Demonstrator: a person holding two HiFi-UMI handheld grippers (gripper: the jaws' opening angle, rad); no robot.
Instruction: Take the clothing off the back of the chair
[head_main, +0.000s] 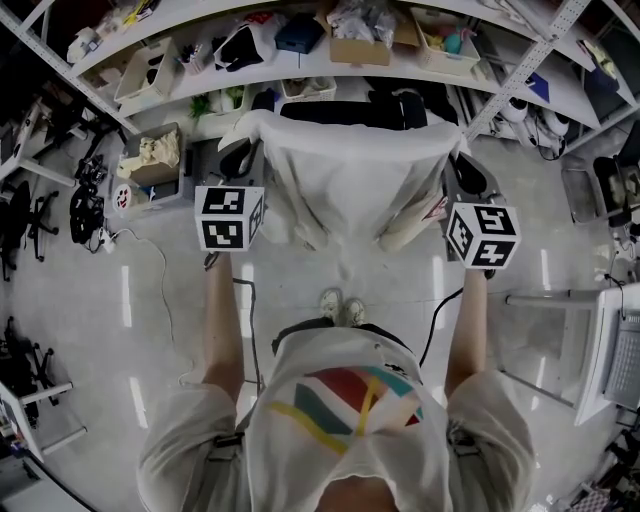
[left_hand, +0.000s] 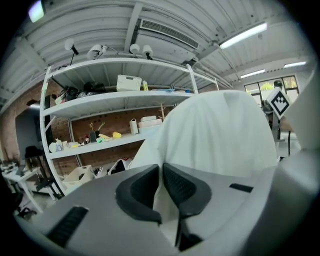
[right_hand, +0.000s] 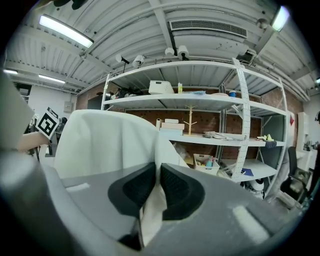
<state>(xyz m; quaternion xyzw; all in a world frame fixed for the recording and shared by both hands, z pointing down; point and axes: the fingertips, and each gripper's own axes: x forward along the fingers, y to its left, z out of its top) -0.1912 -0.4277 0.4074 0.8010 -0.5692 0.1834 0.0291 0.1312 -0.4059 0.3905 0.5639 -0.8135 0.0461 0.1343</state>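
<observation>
A white garment (head_main: 345, 170) hangs draped over the back of a chair (head_main: 400, 108) in front of me, below the shelves. My left gripper (head_main: 243, 150) pinches its left shoulder corner, and in the left gripper view the white cloth (left_hand: 220, 135) runs down between the dark pads (left_hand: 181, 187), which press on it. My right gripper (head_main: 455, 162) holds the right shoulder corner the same way. In the right gripper view the white cloth (right_hand: 107, 140) is squeezed between the black pads (right_hand: 176, 190). The garment stretches between the two grippers.
A long metal shelf rack (head_main: 330, 60) with boxes and bins stands right behind the chair. A cardboard box (head_main: 155, 160) sits on the floor at left, cables (head_main: 150, 250) run over the floor, and a white table (head_main: 615, 350) stands at right. My feet (head_main: 342, 305) are below the garment.
</observation>
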